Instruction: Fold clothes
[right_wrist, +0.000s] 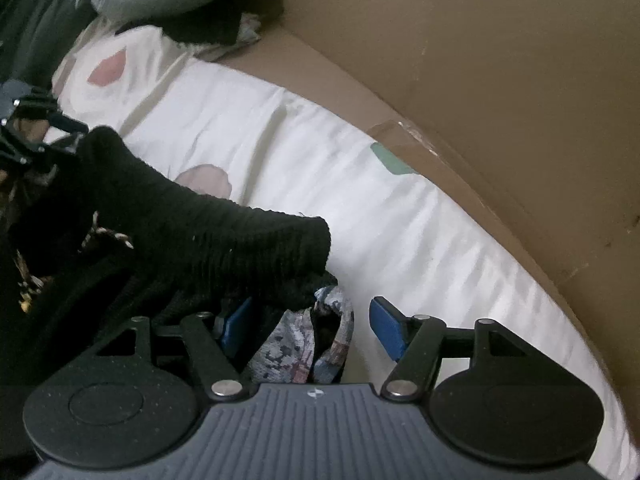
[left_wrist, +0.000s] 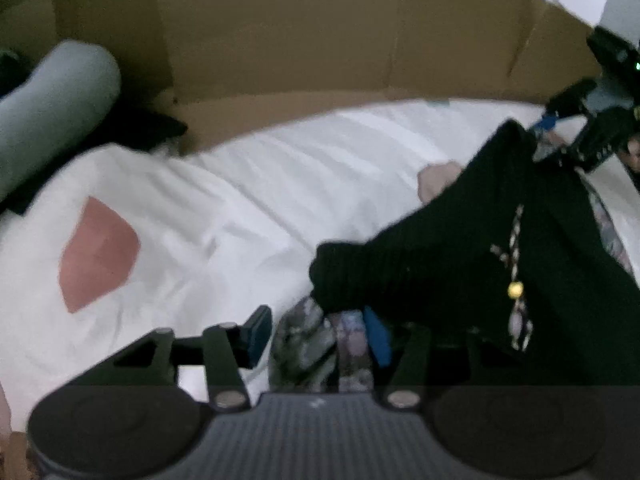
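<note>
At the far left of the left wrist view a grey bolster (left_wrist: 52, 108) is lying against the cardboard wall (left_wrist: 320, 40), and beside it the white bed sheet (left_wrist: 208, 200) with its pink patch (left_wrist: 98, 252) is spreading toward the middle. Further right, the left claw (left_wrist: 316, 336) is sitting with its blue-padded fingers apart, a bunch of patterned fabric (left_wrist: 308, 344) lying between them without being pinched. To the right of that, the black knit garment (left_wrist: 460, 248), the thing being folded, is lying on the bed with a sleeve cuff (left_wrist: 340, 276) pointing left and a patterned cord with a yellow bead (left_wrist: 515, 289) running down its front. At the far right edge the right claw (left_wrist: 560, 128) is showing by the garment's far end, though this view is too blurred to read its fingers. In the right wrist view the right claw (right_wrist: 312, 324) is standing wide open too, the same patterned fabric (right_wrist: 304, 344) between its pads and the black sleeve draped across just above. The garment is looking bunched and doubled over itself rather than lying as a flat, squared bundle, so the folding is appearing partway at best: this could be a heap being spread for folding or a fold being laid down, and smoothing and squaring are seeming left to do.
</note>
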Tool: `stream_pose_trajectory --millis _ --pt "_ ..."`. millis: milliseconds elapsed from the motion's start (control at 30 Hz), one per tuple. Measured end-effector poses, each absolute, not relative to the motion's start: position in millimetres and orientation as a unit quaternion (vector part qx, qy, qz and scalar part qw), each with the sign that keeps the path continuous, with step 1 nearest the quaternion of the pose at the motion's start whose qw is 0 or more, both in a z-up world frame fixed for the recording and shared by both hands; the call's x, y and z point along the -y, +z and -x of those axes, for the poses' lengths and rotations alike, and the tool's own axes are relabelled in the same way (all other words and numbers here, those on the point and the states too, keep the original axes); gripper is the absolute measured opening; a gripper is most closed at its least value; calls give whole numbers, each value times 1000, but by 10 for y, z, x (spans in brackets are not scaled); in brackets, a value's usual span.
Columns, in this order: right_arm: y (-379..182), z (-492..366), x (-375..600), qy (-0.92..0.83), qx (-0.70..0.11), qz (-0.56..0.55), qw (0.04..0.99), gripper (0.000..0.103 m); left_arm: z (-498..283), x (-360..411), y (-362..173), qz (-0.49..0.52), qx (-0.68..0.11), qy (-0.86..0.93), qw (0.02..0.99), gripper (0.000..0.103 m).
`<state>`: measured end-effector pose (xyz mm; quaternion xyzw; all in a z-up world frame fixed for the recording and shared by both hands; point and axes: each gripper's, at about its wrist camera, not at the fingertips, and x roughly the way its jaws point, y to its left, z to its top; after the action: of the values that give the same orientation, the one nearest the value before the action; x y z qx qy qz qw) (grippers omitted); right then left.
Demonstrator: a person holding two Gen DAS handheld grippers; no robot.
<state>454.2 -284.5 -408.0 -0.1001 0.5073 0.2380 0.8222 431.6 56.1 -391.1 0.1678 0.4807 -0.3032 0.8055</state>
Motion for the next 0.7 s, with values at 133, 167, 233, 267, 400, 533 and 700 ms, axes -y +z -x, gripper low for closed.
stream_pose_trajectory --millis 133,167,233,267,400,533,700 --pt "-4176 -4571 2797 246 -502 111 821 66 -4338 -561 -4021 -167 -487 -311 799 53" --pt "-4176 -4565 2798 247 -500 108 823 61 -4354 -574 -4035 -156 -488 -310 801 52" --pt "-4160 -4544 2795 250 -494 102 827 33 -4366 -603 -4048 -135 -491 -314 801 31" --pt "-4152 -4534 2794 252 -490 99 829 28 -4366 -617 -4048 -125 -492 -320 800 21" --pt "-4107 -4485 2812 255 -475 87 838 15 -4267 -638 -3960 -135 -468 -322 812 8" --pt "-3982 -4388 2949 239 -453 67 856 13 -4208 -766 -3779 -113 -436 -312 836 6" --pt "-3770 -4291 2996 214 -411 53 884 13 -4171 -796 -3556 -113 -400 -299 859 6"
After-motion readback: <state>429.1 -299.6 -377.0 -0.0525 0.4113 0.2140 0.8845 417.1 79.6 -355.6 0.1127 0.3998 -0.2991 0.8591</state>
